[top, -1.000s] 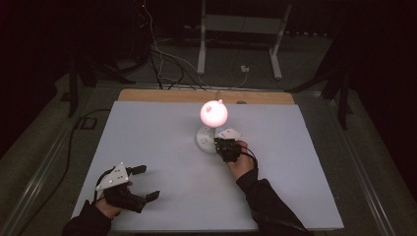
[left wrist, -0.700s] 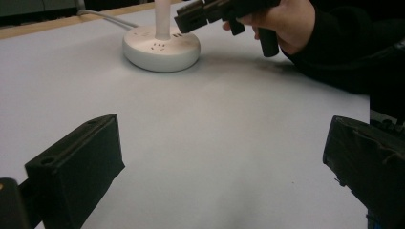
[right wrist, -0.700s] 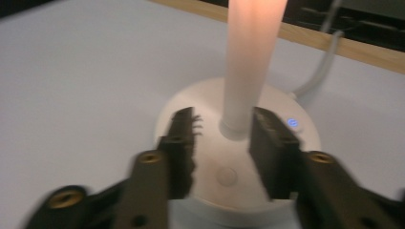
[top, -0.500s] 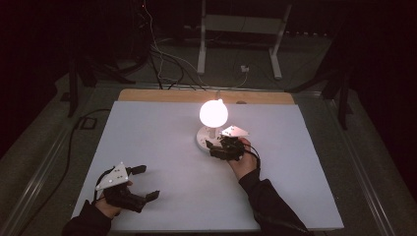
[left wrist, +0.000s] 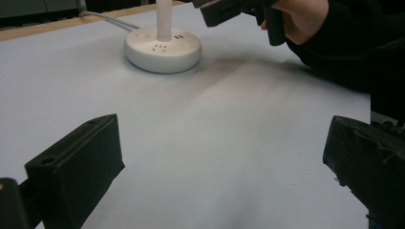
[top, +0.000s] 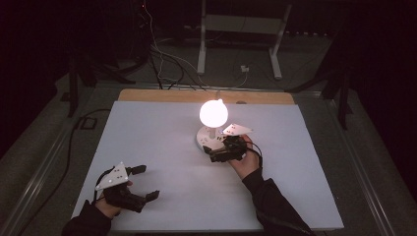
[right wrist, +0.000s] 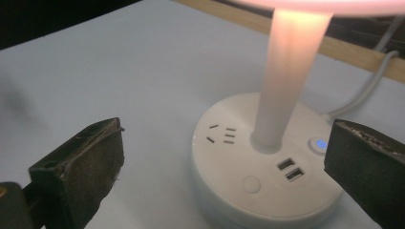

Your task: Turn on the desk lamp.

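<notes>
Table (top: 162, 147): white sheet over a wooden top, a strip of wood showing along the far edge; dark room around it.
Lamp (top: 213, 113): lit round globe on a short white stem, standing on a round white base (right wrist: 260, 176) at the middle of the table, toward the far side.
Base details: a socket face, two USB ports (right wrist: 292, 170), a round button (right wrist: 251, 184) and a small blue-lit button (right wrist: 320, 144) on its top; white cable (right wrist: 370, 90) running off toward the far edge.
Right claw (top: 220, 152): released, jaws spread wide, held just in front of the base, with the base between the two jaws in the right gripper view; touching nothing that can be seen.
Left claw (top: 145, 182): released, jaws wide apart, low over the near left part of the table, well apart from the lamp, grasping nothing.
Person: dark sleeves, both forearms entering from the near edge.
</notes>
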Demonstrator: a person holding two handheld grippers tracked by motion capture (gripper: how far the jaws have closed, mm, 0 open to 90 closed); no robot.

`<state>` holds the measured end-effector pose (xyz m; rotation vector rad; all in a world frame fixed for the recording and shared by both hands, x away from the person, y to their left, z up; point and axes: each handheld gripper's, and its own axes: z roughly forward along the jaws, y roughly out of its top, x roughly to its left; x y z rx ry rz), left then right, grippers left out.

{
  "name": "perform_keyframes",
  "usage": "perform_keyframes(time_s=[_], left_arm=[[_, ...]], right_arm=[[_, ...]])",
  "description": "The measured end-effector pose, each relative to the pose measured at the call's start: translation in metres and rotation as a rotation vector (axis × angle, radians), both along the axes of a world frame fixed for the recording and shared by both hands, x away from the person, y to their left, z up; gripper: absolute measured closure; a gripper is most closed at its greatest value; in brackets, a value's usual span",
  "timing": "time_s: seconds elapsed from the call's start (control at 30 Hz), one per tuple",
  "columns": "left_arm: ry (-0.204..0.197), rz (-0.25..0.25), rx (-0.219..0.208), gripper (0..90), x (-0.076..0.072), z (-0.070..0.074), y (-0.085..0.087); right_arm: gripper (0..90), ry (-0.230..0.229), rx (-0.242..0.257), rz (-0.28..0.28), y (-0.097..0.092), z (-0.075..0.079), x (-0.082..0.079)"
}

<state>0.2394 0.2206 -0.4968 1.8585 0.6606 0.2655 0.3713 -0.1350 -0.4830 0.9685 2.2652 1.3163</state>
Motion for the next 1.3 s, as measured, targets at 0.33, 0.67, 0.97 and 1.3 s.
perform_keyframes(time_s=[0.33, 0.67, 0.97, 1.3], left_arm=[[-0.001, -0.002, 0.000, 0.3, 0.000, 0.000, 0.000], [-0.001, -0.004, 0.002, 0.3, 0.000, 0.000, 0.000], [0.001, -0.002, 0.005, 0.3, 0.000, 0.000, -0.001], [-0.001, -0.003, 0.004, 0.3, -0.001, 0.000, 0.000]], right_arm=[[0.0, 0.021, 0.027, 0.022, -0.014, 0.011, -0.003], [0.0, 0.038, 0.047, 0.011, -0.037, 0.015, -0.014], [0.0, 0.048, 0.059, -0.015, -0.065, 0.010, -0.032], [0.0, 0.061, 0.038, -0.051, -0.100, 0.000, -0.058]])
